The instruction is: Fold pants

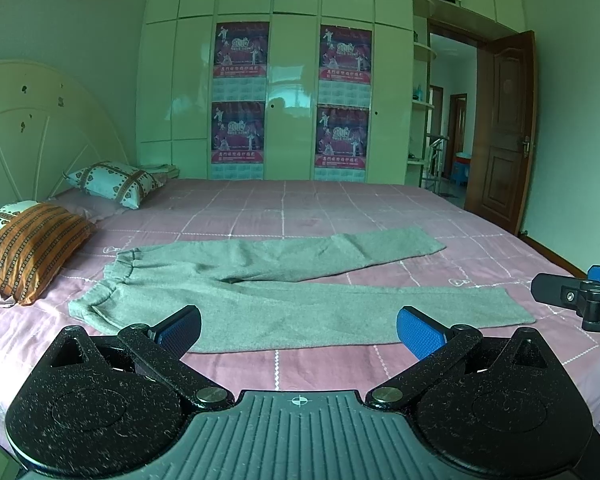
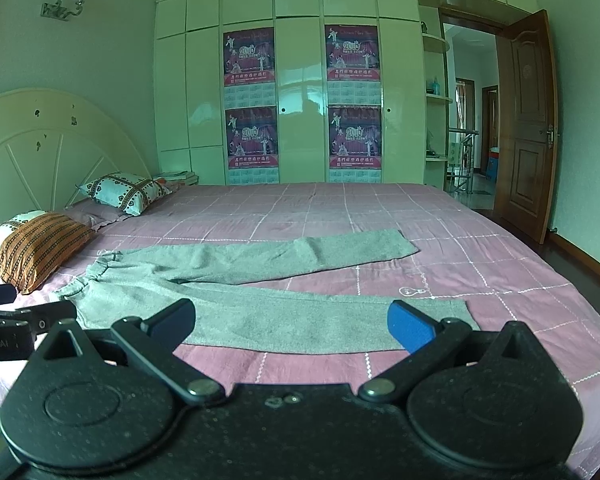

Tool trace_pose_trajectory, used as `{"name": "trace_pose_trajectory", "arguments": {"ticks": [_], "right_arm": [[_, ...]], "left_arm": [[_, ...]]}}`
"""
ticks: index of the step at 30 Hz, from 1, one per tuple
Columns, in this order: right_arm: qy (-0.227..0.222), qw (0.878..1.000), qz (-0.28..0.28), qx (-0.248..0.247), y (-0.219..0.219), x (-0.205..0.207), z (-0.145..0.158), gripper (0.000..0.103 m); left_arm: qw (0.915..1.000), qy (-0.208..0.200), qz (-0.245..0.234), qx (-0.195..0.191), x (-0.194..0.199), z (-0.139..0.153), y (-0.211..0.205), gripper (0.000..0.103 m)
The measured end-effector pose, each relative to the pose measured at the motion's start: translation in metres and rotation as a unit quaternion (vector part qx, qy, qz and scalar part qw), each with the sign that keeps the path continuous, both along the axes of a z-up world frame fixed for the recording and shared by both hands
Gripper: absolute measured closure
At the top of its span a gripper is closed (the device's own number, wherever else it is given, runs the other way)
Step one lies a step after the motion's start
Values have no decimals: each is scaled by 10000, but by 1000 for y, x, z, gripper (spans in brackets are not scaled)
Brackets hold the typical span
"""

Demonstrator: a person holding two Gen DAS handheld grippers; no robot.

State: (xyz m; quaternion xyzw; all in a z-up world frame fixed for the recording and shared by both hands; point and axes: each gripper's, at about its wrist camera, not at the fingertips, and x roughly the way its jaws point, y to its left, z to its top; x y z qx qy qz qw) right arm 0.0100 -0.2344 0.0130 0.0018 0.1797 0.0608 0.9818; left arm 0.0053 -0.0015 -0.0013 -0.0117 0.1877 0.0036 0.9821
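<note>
Pants first, then the rest from big to small.

Pants: the gray pants (image 1: 292, 300) lie flat on the bed in the middle of both pictures. The waist is at the left, near the pillows. The two legs stretch to the right and spread apart like a V. The far leg bends up a bit toward the right.

Bed: a big bed with a pink sheet (image 1: 340, 208) with white lines in squares fills the lower half of each picture.

Closet: a tall shiny white closet (image 1: 284, 80) stands at the back, in the top middle. Four purple posters (image 1: 240, 54) are stuck on its doors.

Door: a brown door (image 1: 504, 132) stands open at the right.

Pillows: an orange striped pillow (image 1: 32, 252) sits at the left edge. A white patterned pillow (image 1: 114, 184) sits further back, by the headboard.

Left gripper: the left gripper (image 1: 298, 334) is at the bottom of its own picture, above the near edge of the pants. Its two blue fingers (image 1: 418, 334) are spread wide and hold nothing.

Right gripper: the right gripper (image 2: 290, 326) is at the bottom of its own picture, over the near pant leg. Its fingers are spread wide too, with nothing between them.
</note>
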Motion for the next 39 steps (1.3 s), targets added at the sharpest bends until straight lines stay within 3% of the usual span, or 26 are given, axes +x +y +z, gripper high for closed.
{"name": "trace_pose_trajectory", "arguments": {"ticks": [30,39], "right_arm": [[-76,9998,141,-69,2,4,5,6],[309,9984,408,228,-11,79,2,6]], "left_arm": [[9999,159,52,42,11,-3,9,0],[9967,575,562,75,70,-11,80,0]]}}
